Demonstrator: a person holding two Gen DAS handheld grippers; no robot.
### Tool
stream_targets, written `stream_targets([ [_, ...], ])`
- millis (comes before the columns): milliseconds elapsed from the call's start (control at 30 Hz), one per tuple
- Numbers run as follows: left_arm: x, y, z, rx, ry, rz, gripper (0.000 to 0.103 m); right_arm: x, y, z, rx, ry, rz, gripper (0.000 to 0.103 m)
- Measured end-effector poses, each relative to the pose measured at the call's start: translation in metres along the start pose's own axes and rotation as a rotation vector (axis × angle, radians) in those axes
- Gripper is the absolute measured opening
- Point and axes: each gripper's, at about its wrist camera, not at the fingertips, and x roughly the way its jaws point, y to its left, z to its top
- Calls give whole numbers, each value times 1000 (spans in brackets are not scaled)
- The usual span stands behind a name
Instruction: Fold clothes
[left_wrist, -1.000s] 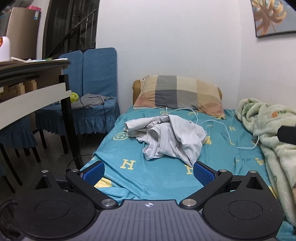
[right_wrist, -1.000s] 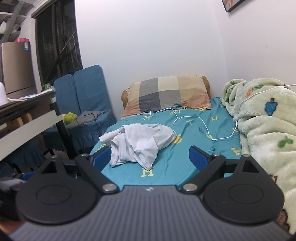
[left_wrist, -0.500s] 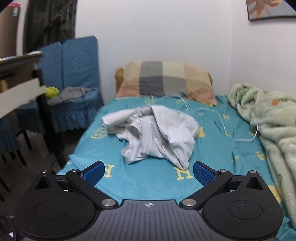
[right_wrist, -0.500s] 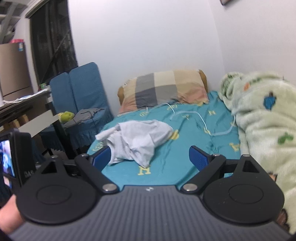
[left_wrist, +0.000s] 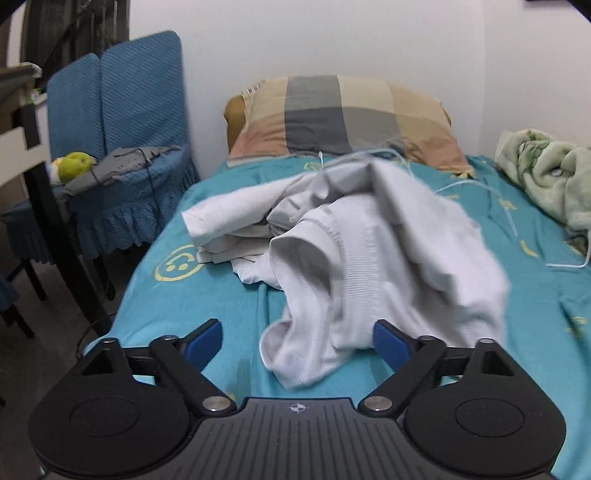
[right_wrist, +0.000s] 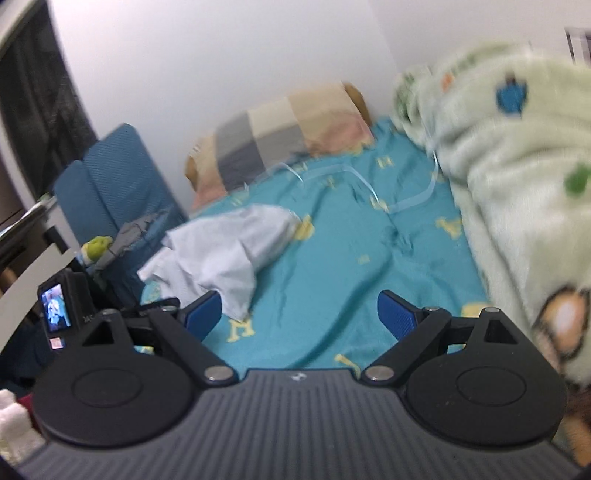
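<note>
A crumpled white garment (left_wrist: 354, 254) lies in a heap on the teal bed sheet (left_wrist: 229, 295). My left gripper (left_wrist: 295, 341) is open just in front of the heap's near edge, its blue pads on either side of the lowest fold, nothing pinched. In the right wrist view the same garment (right_wrist: 229, 251) lies ahead and to the left. My right gripper (right_wrist: 299, 314) is open above bare sheet (right_wrist: 351, 280), well apart from the cloth. The right view is blurred by motion.
A plaid pillow (left_wrist: 343, 118) lies at the head of the bed, with a white cable (left_wrist: 509, 214) trailing over the sheet. A green fleece blanket (right_wrist: 517, 192) fills the right side. Blue-covered chairs (left_wrist: 122, 122) and a dark table leg (left_wrist: 55, 221) stand left of the bed.
Both grippers have moved forward over the bed. The left one has come close to the garment's near edge; the right one has tilted and swung toward the blanket side. Both stay open.
</note>
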Motion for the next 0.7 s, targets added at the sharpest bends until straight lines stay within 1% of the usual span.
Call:
stream_targets([
  [33,11,4,0,0,10,-15,81,6,0,-1,1,8,3,93],
  [67,21,7,1,-1,18,-30,72,12,0,-2,2,17,6,93],
  [100,26,7,1,1,16,-43,65,17,0,-2,3,25,9,93],
  [133,31,7,0,3,13,-56,54,23,0,-3,5,33,12,93],
  [167,35,7,0,5,9,-69,40,29,1,-4,6,42,14,93],
  [200,33,3,0,18,-1,-74,31,35,1,-5,7,50,17,93],
  [233,31,-1,0,32,-11,-79,17,41,1,-5,8,59,20,93],
  [300,17,-12,-2,70,-30,-92,13,43,3,-7,-4,62,25,93],
  [367,-2,-18,-2,68,-26,-121,11,41,4,-6,-10,55,33,93],
  [433,-30,-22,-2,48,-34,-147,10,34,5,-6,-34,33,40,93],
  [567,-103,-31,-12,83,-64,-223,9,16,9,-3,-79,-17,73,93],
  [700,-169,-40,-34,95,-44,-274,9,-6,14,-3,-105,-44,134,93],
])
